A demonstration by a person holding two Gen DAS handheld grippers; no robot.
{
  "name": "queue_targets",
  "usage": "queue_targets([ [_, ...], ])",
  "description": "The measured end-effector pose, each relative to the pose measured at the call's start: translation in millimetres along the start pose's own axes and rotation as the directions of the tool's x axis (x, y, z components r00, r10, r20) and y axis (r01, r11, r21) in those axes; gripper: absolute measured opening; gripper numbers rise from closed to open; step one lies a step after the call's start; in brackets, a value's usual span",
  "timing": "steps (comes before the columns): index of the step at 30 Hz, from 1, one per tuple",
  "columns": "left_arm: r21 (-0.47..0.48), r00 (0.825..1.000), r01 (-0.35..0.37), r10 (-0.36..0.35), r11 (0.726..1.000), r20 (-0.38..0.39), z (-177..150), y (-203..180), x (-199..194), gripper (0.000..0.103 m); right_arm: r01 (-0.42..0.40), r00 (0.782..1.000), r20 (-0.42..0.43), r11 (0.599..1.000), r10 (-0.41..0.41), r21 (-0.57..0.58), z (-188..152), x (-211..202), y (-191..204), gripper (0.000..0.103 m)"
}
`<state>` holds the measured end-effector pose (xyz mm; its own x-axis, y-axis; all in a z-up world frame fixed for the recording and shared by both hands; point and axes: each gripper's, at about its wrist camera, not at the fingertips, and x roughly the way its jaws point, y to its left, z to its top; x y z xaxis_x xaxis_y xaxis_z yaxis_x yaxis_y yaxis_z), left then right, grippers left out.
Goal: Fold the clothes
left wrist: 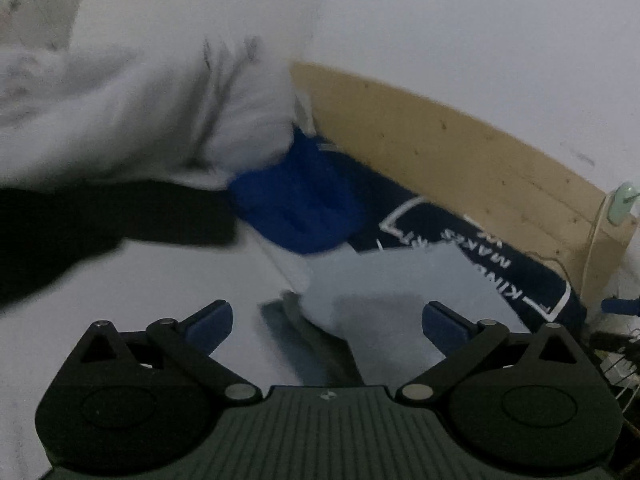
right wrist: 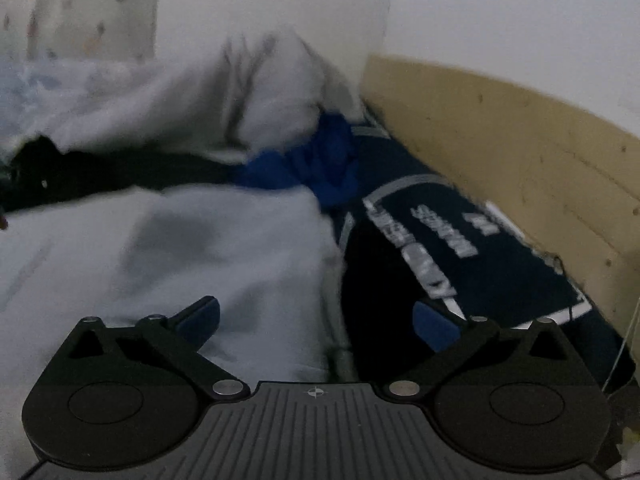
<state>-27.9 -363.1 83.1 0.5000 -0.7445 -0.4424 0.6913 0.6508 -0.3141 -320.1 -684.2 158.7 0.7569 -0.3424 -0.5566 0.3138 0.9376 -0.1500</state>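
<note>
A pale grey-white garment (left wrist: 384,292) lies flat in front of my left gripper (left wrist: 326,322), which is open and empty just above it. The same garment (right wrist: 224,256) fills the lower left of the right wrist view, under my open, empty right gripper (right wrist: 316,320). A navy garment with white lettering (left wrist: 472,248) lies beside it along the wooden board, also in the right wrist view (right wrist: 460,252). A bright blue garment (left wrist: 304,204) is bunched behind them, also in the right wrist view (right wrist: 320,164). Both views are blurred.
A wooden board (left wrist: 460,144) runs along the right side against a white wall, also in the right wrist view (right wrist: 520,144). A crumpled white blanket (left wrist: 140,112) and a black cloth (left wrist: 100,224) lie at the left. A cord (left wrist: 596,236) hangs at the board's end.
</note>
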Motion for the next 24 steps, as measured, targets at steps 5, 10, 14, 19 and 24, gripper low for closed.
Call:
queue_targets([
  [5, -0.001, 0.995, -0.051, 0.051, 0.999, 0.082, 0.8, 2.4, -86.1, 0.103, -0.109, 0.987, 0.127, 0.991, 0.099, 0.076, 20.4, -63.8, 37.6, 0.103],
  [10, 0.013, 0.987, -0.104, 0.102, 0.994, 0.124, -7.7, -1.8, -158.0, 0.103, -0.22, 0.963, 0.19, 0.965, 0.192, 0.142, 36.3, -98.3, 76.6, 0.103],
  [14, -0.01, 0.976, -0.175, 0.175, 0.984, 0.126, -19.5, -3.0, -200.8, 0.103, -0.279, 0.945, 0.213, 0.951, 0.248, 0.13, 43.7, -119.7, 118.1, 0.103],
  [19, -0.073, 0.962, -0.227, 0.235, 0.971, 0.14, -39.7, 11.8, -236.2, 0.103, -0.307, 0.937, 0.19, 0.95, 0.292, 0.056, 46.6, -136.2, 175.4, 0.103],
  [24, -0.122, 0.935, -0.312, 0.327, 0.942, 0.139, -60.2, 41.0, -252.9, 0.103, -0.312, 0.937, 0.159, 0.95, 0.311, -0.016, 46.9, -147.2, 240.4, 0.103],
])
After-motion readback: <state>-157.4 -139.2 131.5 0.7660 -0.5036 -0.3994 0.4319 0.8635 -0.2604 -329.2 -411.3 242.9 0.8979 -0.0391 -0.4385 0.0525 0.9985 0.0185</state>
